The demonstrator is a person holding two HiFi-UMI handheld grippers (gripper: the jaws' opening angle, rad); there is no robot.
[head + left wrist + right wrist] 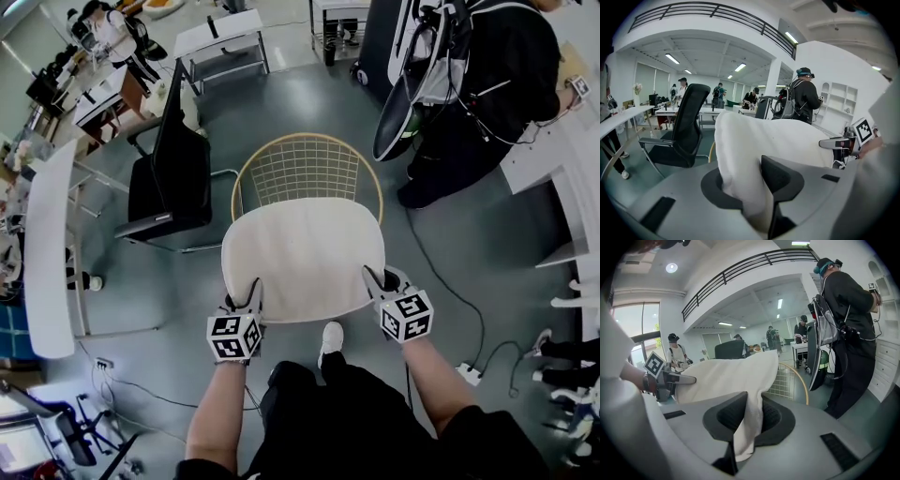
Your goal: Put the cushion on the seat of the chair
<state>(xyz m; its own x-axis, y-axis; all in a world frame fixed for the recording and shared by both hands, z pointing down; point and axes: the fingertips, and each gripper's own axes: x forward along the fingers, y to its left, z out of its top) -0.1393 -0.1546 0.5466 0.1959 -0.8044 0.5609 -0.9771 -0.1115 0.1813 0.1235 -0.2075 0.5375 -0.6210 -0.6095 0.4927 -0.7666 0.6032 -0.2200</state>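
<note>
left gripper (251, 292) and right gripper (376, 278) each pinch the near edge of the cushion (305, 253) above the chair (307, 150); next, i think, lower it flat there, then release.

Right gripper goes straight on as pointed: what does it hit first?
Apart from the cushion held in its fingers, the right gripper would probably meet the chair's wire backrest first. Depth is unclear; the seat hidden under the cushion may come sooner.
</note>
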